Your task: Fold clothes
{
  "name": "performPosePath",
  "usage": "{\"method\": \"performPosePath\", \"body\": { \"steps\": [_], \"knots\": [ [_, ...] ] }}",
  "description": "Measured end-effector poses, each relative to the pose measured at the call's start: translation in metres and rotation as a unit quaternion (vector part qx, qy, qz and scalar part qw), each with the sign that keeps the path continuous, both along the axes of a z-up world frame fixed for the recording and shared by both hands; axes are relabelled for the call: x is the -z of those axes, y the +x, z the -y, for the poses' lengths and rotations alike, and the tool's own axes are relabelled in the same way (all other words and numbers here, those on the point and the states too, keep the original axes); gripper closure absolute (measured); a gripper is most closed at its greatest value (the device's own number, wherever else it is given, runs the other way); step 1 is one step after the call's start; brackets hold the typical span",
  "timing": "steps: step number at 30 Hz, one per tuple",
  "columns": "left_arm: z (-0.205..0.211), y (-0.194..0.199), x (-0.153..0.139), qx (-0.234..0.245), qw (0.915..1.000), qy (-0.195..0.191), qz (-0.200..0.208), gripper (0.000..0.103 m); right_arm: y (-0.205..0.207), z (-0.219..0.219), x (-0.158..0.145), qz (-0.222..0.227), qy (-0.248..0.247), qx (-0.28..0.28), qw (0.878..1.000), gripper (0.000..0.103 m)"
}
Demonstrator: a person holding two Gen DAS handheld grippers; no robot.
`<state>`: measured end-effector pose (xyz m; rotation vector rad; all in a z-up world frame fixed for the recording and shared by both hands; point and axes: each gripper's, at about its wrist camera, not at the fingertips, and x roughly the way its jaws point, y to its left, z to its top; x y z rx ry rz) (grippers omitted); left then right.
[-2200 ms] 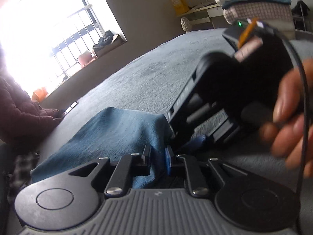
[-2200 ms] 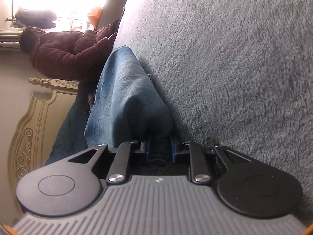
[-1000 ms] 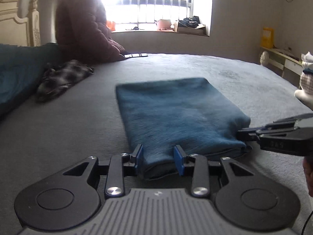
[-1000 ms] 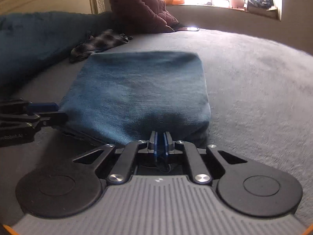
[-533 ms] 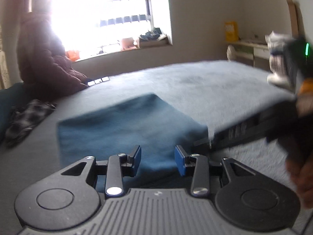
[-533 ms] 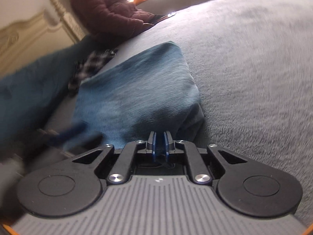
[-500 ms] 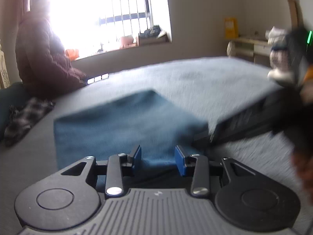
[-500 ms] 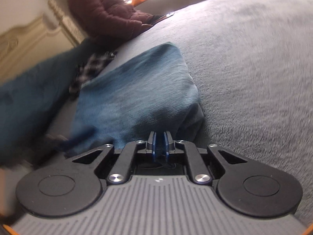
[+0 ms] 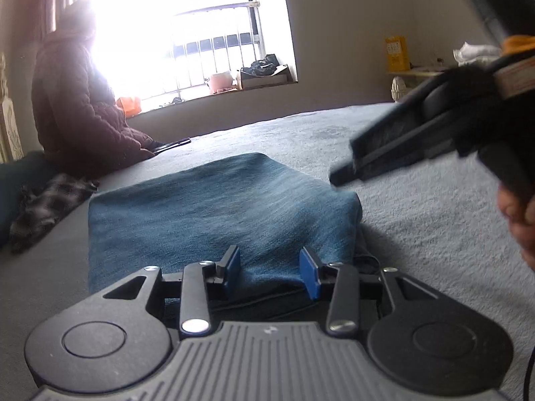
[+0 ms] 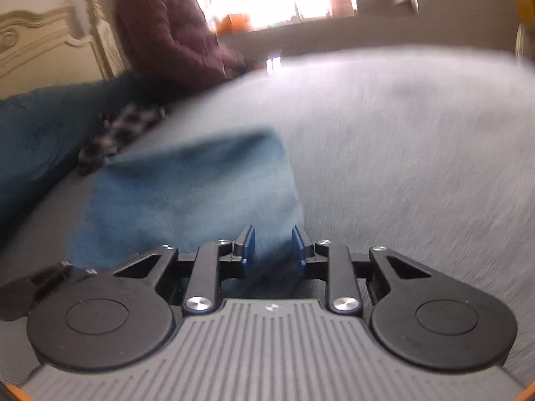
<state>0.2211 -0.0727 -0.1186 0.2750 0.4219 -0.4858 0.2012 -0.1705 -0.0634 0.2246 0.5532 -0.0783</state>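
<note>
A folded blue denim garment (image 9: pixel 217 210) lies flat on the grey bed cover (image 9: pixel 418 234); it also shows, blurred, in the right wrist view (image 10: pixel 190 197). My left gripper (image 9: pixel 270 269) is open, its blue pads on either side of the garment's near edge, holding nothing. My right gripper (image 10: pixel 272 246) is open and empty just above the garment's near right corner. In the left wrist view the right gripper (image 9: pixel 341 177) hangs in the air above the garment's right side.
A person in a maroon quilted jacket (image 9: pixel 77 113) sits at the far left of the bed. A checked cloth (image 9: pixel 46 204) and a dark teal blanket (image 10: pixel 36 137) lie left of the garment. A bright window (image 9: pixel 187 43) is behind.
My right gripper has opened, let go of the garment's edge and lifted up and back. My left gripper stays open by the near edge. The garment lies still.
</note>
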Motion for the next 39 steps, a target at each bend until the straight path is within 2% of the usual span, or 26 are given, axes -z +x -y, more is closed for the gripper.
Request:
{"method": "performPosePath", "body": {
  "steps": [3,5,7,8,11,14,17,18,21,24,26,29,31,33,37,39],
  "knots": [
    [-0.001,0.001,0.001,0.0,0.9999,-0.012,-0.004,0.062,0.008,-0.008,0.001,0.012,-0.034,-0.014,0.999,0.08],
    [-0.002,0.002,0.002,-0.001,0.9998,-0.019,-0.006,0.062,0.025,-0.004,0.017,-0.028,-0.014,-0.029,0.999,0.079],
    [-0.001,0.002,0.003,-0.001,0.9998,-0.019,-0.004,0.061,0.03,-0.003,0.022,-0.036,-0.017,-0.032,0.999,0.079],
    [-0.001,0.002,0.003,-0.001,0.9998,-0.021,-0.004,0.061,0.031,-0.003,0.014,-0.037,-0.017,-0.031,0.999,0.079],
    [-0.002,0.001,0.003,-0.002,0.9996,-0.026,-0.003,0.061,0.037,-0.002,-0.01,0.007,-0.019,-0.031,0.999,0.079],
    [-0.003,0.0,0.003,-0.004,0.9996,-0.029,-0.003,0.061,0.063,0.0,-0.012,0.024,-0.028,-0.039,0.999,0.079],
    [-0.003,0.001,0.003,-0.004,0.9993,-0.036,-0.009,0.061,0.094,0.005,0.03,-0.044,-0.03,-0.056,0.997,0.079],
    [-0.003,0.002,0.003,-0.003,0.9992,-0.039,-0.012,0.061,0.095,0.005,0.039,-0.043,-0.033,-0.059,0.997,0.079],
    [-0.003,0.003,0.003,-0.004,0.9991,-0.042,-0.011,0.06,0.1,0.002,0.018,-0.041,-0.044,-0.063,0.996,0.079],
    [-0.003,0.002,0.003,-0.004,0.999,-0.043,-0.008,0.06,0.116,0.006,0.0,-0.004,-0.036,-0.064,0.997,0.079],
    [-0.003,0.002,0.002,-0.004,0.999,-0.044,-0.01,0.06,0.14,0.009,0.006,-0.016,-0.037,-0.069,0.997,0.079],
    [-0.003,0.003,0.002,-0.002,0.9989,-0.044,-0.013,0.06,0.173,0.017,0.036,-0.068,-0.01,-0.087,0.994,0.08],
    [-0.004,0.004,0.001,-0.001,0.9989,-0.045,-0.014,0.06,0.172,0.02,0.033,-0.067,-0.008,-0.087,0.994,0.08],
    [-0.005,0.003,0.001,0.0,0.9989,-0.046,-0.014,0.06,0.16,0.023,0.01,-0.064,-0.006,-0.069,0.996,0.079],
    [-0.005,0.003,0.002,-0.001,0.9989,-0.046,-0.012,0.06,0.089,0.021,-0.032,-0.003,0.006,-0.055,0.998,0.079],
    [-0.005,0.003,0.001,-0.001,0.9989,-0.046,-0.012,0.06,0.054,0.016,-0.034,0.005,0.012,-0.046,0.999,0.079]
  ]
}}
